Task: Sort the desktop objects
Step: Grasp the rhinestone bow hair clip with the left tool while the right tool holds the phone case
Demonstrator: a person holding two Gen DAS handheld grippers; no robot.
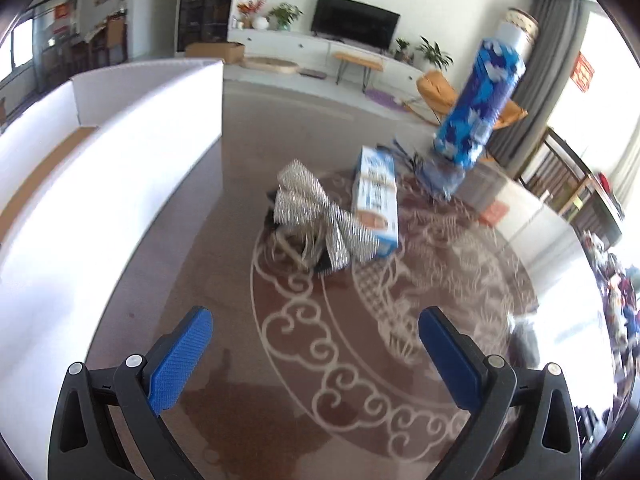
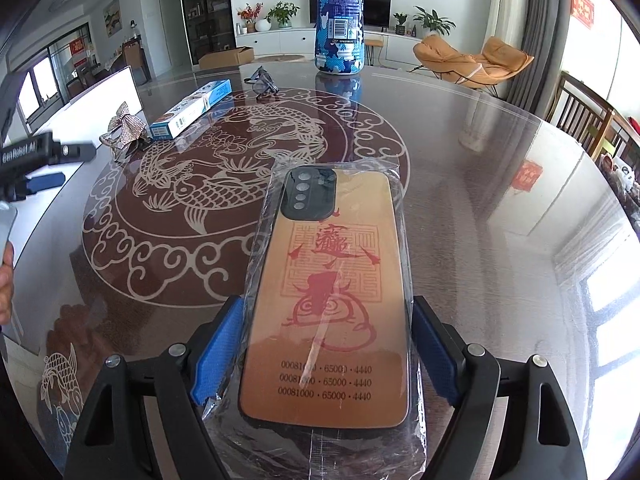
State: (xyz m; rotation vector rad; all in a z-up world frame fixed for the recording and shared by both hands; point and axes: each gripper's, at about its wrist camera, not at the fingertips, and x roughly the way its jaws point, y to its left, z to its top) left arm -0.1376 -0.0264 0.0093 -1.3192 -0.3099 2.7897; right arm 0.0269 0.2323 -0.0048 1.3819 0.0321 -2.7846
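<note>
While my right gripper (image 2: 324, 356) straddles the bagged phone case (image 2: 326, 292) lying on the table (image 2: 480, 200), pads barely touching, left gripper (image 1: 316, 356) hovers wide apart, empty, near the white bin (image 1: 120, 152).

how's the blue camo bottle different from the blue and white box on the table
The bottle stands upright at the table's far side; the box lies flat on its long side. The bottle is round with a blue camouflage wrap; the box is long and rectangular, white with blue ends. Both rest on the glossy table, untouched by either claw.
</note>
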